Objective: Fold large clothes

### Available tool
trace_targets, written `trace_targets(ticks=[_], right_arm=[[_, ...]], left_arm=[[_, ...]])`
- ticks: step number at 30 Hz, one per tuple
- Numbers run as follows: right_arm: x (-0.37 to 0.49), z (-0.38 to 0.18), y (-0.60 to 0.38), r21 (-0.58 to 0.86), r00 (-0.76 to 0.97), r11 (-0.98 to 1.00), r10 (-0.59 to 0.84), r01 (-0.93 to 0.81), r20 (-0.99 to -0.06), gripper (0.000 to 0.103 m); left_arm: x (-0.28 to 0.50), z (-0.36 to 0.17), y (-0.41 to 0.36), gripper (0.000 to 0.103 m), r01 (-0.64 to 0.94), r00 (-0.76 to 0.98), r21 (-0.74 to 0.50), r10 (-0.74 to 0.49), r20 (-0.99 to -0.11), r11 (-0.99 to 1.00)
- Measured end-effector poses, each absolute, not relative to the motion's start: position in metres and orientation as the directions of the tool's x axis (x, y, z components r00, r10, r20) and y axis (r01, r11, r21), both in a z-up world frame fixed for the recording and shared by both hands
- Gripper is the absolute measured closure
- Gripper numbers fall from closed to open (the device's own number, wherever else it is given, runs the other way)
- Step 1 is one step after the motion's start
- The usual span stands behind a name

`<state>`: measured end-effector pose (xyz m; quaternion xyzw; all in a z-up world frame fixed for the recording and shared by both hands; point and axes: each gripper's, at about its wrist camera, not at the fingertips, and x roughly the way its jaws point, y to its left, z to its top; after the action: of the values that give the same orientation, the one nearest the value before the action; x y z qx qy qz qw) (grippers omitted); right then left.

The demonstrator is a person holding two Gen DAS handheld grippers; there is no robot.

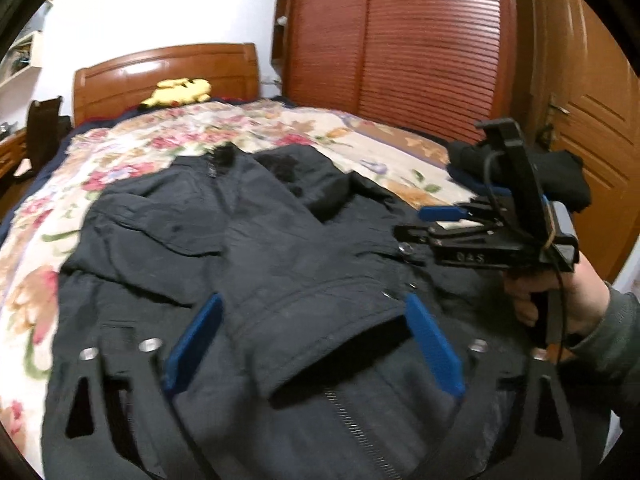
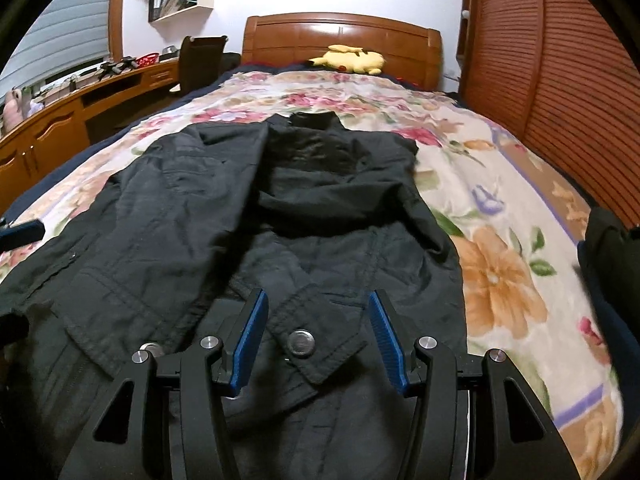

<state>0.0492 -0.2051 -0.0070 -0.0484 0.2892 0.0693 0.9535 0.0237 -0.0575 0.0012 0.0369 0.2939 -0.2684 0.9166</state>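
A large black jacket (image 1: 248, 248) lies spread on the floral bedspread (image 1: 60, 208), collar toward the headboard, both sleeves folded in over its body. My left gripper (image 1: 316, 304) is open above a sleeve cuff near the hem, its blue pads on either side of it. My right gripper (image 2: 316, 300) is open over the other cuff with a metal snap button (image 2: 302, 343) between its pads. The right gripper also shows in the left wrist view (image 1: 440, 220), held in a hand at the jacket's right edge. The jacket fills the middle of the right wrist view (image 2: 280, 200).
A yellow plush toy (image 2: 352, 60) lies by the wooden headboard (image 2: 340, 36). A pile of dark folded clothes (image 1: 560, 176) sits on the bed's right side. A louvred wardrobe (image 1: 400, 40) stands right; a desk and chair (image 2: 80, 112) stand left.
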Motion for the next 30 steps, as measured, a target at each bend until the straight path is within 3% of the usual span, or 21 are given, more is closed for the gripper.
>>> trace_targets(ticks=[2, 5, 13, 20, 26, 28, 30], right_arm=[[0.048, -0.009, -0.207, -0.034, 0.824, 0.986, 0.115, -0.160, -0.555, 0.049], [0.047, -0.014, -0.213, -0.040, 0.825, 0.985, 0.118, -0.167, -0.552, 0.049], [0.022, -0.014, -0.218, -0.058, 0.818, 0.967, 0.178, -0.249, -0.546, 0.049], [0.012, -0.016, -0.226, -0.058, 0.821, 0.970, 0.168, -0.237, -0.546, 0.049], [0.011, -0.016, -0.227, -0.051, 0.821, 0.973, 0.163, -0.227, -0.547, 0.049], [0.010, -0.016, -0.224, -0.056, 0.822, 0.973, 0.159, -0.226, -0.547, 0.049], [0.011, -0.017, -0.221, -0.063, 0.821, 0.972, 0.156, -0.227, -0.549, 0.049]], left_arm=[[0.026, -0.004, -0.065, 0.036, 0.523, 0.668, -0.085, -0.469, -0.578, 0.848], [0.029, -0.011, -0.072, 0.044, 0.535, 0.644, -0.083, -0.469, -0.604, 0.841], [0.031, -0.033, -0.098, 0.044, 0.583, 0.575, -0.035, -0.443, -0.688, 0.812], [0.024, -0.044, -0.118, 0.029, 0.597, 0.585, 0.075, -0.370, -0.722, 0.799], [0.030, -0.042, -0.123, 0.029, 0.574, 0.601, 0.094, -0.340, -0.723, 0.813], [0.032, -0.040, -0.124, 0.040, 0.568, 0.607, 0.096, -0.337, -0.720, 0.817], [0.033, -0.038, -0.124, 0.061, 0.568, 0.614, 0.098, -0.341, -0.712, 0.817]])
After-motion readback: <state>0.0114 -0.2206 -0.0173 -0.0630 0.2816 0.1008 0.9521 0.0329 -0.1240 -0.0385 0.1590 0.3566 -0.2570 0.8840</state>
